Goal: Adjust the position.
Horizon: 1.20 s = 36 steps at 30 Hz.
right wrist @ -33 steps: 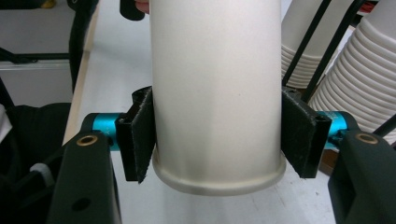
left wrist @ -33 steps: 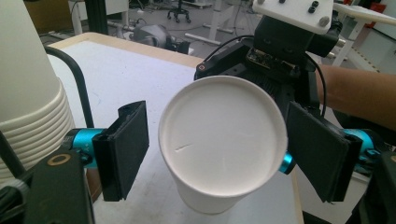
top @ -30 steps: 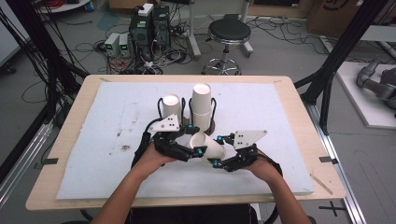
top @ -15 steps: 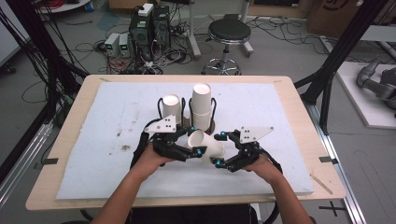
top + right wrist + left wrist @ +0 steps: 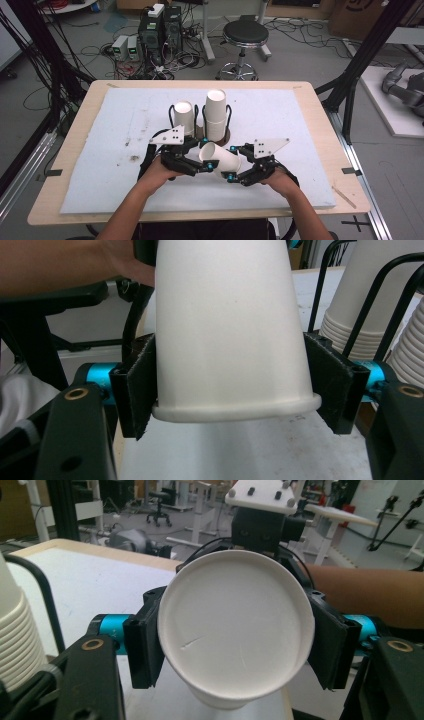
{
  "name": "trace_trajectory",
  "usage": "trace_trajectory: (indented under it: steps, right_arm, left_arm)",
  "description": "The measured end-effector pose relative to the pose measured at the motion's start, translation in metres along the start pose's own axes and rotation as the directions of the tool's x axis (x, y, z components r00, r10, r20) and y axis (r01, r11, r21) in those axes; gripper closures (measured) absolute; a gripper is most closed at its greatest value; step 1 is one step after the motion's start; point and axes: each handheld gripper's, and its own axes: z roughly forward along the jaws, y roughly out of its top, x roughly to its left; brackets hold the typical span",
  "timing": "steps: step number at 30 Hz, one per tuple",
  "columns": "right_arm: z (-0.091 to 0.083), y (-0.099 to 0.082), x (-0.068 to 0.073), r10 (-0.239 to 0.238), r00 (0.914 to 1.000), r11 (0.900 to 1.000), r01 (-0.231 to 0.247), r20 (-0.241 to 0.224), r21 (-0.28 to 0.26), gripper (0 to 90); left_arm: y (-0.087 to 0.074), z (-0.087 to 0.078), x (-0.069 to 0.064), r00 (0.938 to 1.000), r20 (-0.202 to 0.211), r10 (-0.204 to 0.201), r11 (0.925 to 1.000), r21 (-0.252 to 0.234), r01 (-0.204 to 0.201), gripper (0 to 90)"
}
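Note:
A white paper cup point(image 5: 220, 157) hangs level above the board, between both grippers. Its flat base point(image 5: 235, 630) faces the left gripper view and its rolled rim point(image 5: 235, 412) lies toward the right hand. My left gripper point(image 5: 206, 156) has its pads on the base end. Its jaws have just been opening a little, with the cup still between them. My right gripper point(image 5: 231, 162) straddles the rim end, both pads against the wall. Its jaws have just been closing on the cup.
Two stacks of white cups point(image 5: 183, 120) point(image 5: 216, 115) stand in black wire holders just behind the grippers. A white foam board point(image 5: 300, 125) covers the wooden table point(image 5: 330, 110). A stool point(image 5: 245, 35) and computers point(image 5: 157, 30) stand on the floor beyond.
The cup has stayed between the two grippers, shifting only slightly. The right gripper has edged a little to the right, and the left hand has barely moved.

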Motion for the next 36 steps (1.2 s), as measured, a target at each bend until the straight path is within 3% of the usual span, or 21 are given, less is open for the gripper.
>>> trace_trajectory:
  steps: [2,8,13,17,19,22,24,28,33,36]
  right_arm:
    - [-0.001,0.0,-0.001,-0.005,1.0,0.9999,0.005,0.006,0.009,29.7]
    - [0.0,0.0,0.0,-0.022,0.9997,0.9991,0.021,0.006,0.036,30.2]
    - [0.003,0.001,0.002,-0.036,0.9992,0.9981,0.036,-0.016,0.049,30.4]
    - [0.003,0.001,0.002,0.033,0.9995,0.9991,-0.033,0.0,0.028,17.0]
    - [0.004,0.0,0.0,0.066,0.9978,0.9977,-0.066,-0.003,0.015,15.5]
    - [0.004,-0.001,0.001,0.08,0.9966,0.9966,-0.081,-0.017,-0.018,15.8]
    - [0.004,0.001,0.001,0.064,0.997,0.9973,-0.066,-0.042,-0.032,26.1]
    - [0.001,0.0,0.0,0.036,0.998,0.9992,-0.037,-0.051,-0.013,29.1]
    - [-0.002,0.002,-0.001,0.023,0.9991,0.9993,-0.022,-0.035,0.031,29.9]
    - [-0.002,0.002,0.0,0.009,0.9994,0.9979,-0.007,-0.034,0.064,29.9]
  left_arm:
    - [0.0,-0.003,0.001,0.9998,-0.015,-0.012,0.9999,0.003,0.012,23.7]
    - [0.0,-0.005,-0.001,1.0,0.007,-0.001,0.9998,0.022,0.001,23.9]
    - [-0.003,-0.004,-0.001,0.9985,0.051,0.019,0.9994,0.028,-0.021,34.6]
    - [-0.004,-0.008,0.001,0.9985,0.055,0.007,0.9998,-0.019,-0.006,34.4]
    - [-0.004,-0.01,0.0,0.9984,0.056,0.007,0.999,-0.045,-0.004,34.5]
    - [-0.004,-0.011,0.0,0.9979,0.065,0.001,0.9984,-0.056,0.003,34.5]
    - [-0.005,-0.01,0.0,0.998,0.063,-0.001,0.9987,-0.051,0.004,34.6]
    - [-0.009,-0.009,0.001,0.9979,0.055,-0.035,0.9992,-0.017,0.036,34.4]
    - [-0.009,-0.011,0.001,0.9992,0.014,-0.038,0.9991,0.017,0.037,27.0]
    - [-0.008,-0.01,0.002,0.9992,0.023,-0.034,0.9988,0.037,0.033,25.2]
